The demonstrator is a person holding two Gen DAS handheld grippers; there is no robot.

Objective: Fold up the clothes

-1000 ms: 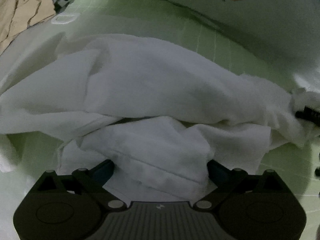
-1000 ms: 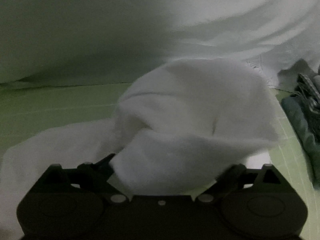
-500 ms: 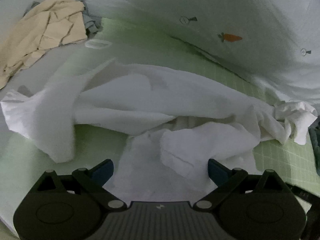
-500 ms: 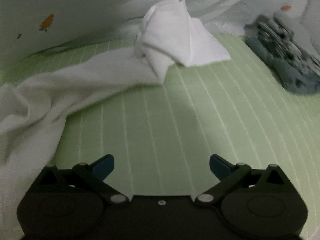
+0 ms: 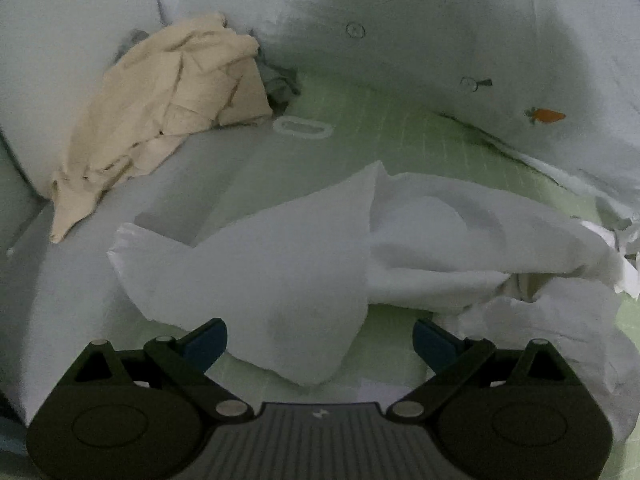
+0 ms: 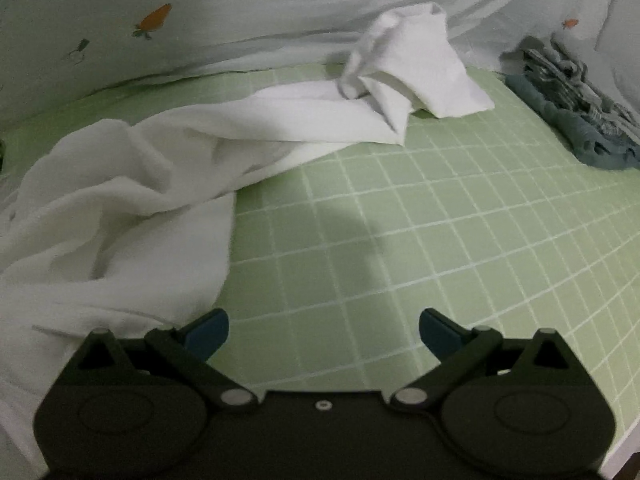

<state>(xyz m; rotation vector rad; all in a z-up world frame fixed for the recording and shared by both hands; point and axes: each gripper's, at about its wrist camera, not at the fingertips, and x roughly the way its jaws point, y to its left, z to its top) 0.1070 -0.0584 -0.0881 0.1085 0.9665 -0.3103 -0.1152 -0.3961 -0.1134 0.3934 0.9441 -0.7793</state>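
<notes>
white garment (image 5: 304,272) crumpled on green sheet (image 6: 400,220) | left tool (image 5: 320,338) wide, empty | right tool (image 6: 324,330) wide, empty

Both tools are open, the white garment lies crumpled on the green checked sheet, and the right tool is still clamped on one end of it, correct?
Not quite. The right tool is open and holds nothing, as the right wrist view shows; the white garment lies apart from it on the green checked sheet. The rest stands.
</notes>
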